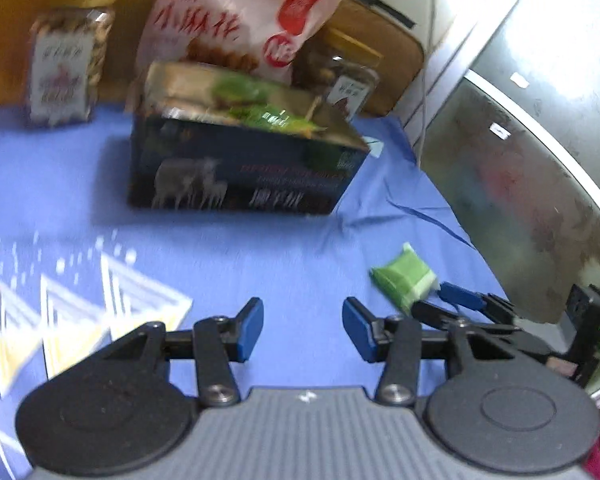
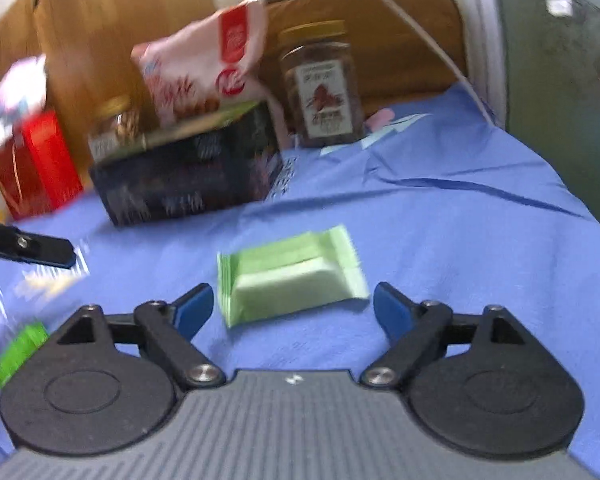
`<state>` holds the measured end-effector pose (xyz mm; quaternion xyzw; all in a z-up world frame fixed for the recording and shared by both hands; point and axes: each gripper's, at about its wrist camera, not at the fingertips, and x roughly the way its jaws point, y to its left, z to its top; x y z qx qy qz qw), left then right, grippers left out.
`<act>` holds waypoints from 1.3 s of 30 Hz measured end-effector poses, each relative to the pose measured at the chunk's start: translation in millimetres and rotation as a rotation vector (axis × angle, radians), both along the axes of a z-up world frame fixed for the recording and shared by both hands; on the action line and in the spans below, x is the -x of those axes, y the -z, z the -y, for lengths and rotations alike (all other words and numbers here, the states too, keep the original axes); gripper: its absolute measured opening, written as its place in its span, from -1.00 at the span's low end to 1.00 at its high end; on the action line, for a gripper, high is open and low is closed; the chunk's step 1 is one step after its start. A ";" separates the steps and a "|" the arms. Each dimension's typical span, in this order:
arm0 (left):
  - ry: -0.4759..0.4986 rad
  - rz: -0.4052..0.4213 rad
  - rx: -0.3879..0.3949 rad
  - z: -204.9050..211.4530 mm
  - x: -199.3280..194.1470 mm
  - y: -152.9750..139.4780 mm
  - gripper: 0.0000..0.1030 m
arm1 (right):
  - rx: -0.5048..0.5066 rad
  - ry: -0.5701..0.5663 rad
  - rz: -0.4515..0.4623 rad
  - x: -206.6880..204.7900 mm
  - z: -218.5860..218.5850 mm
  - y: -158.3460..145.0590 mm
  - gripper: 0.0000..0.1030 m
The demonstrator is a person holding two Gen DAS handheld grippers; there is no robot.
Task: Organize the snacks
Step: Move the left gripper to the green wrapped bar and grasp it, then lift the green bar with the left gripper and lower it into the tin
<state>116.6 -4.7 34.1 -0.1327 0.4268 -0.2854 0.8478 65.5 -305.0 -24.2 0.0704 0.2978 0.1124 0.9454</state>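
In the right wrist view the green wafer packet (image 2: pixel 292 276) lies flat on the blue cloth (image 2: pixel 460 240) at lower centre, its long axis running left to right and tilted slightly up toward the right, between the wide-apart jaws of the right gripper (image 2: pixel 293 308), which touch nothing. The left gripper (image 1: pixel 303 328) also stands with jaws apart and empty at lower centre of its view. Above it, the dark box (image 1: pixel 240 168) shows deer figures and blurred, unreadable text, and the pink snack bag (image 1: pixel 236 20) leaning in it bears red Chinese characters.
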 end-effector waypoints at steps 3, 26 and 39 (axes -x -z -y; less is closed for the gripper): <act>-0.054 -0.014 0.008 -13.5 10.1 5.2 -0.13 | 0.108 -0.058 0.013 -5.9 -26.1 4.1 0.54; -0.083 -0.087 0.116 -42.2 87.7 36.0 -0.01 | 0.028 -0.546 0.047 80.1 -132.2 8.6 0.46; -0.106 -0.051 0.087 -38.5 98.5 36.0 -0.05 | 0.068 -0.507 0.113 83.7 -134.8 15.8 0.26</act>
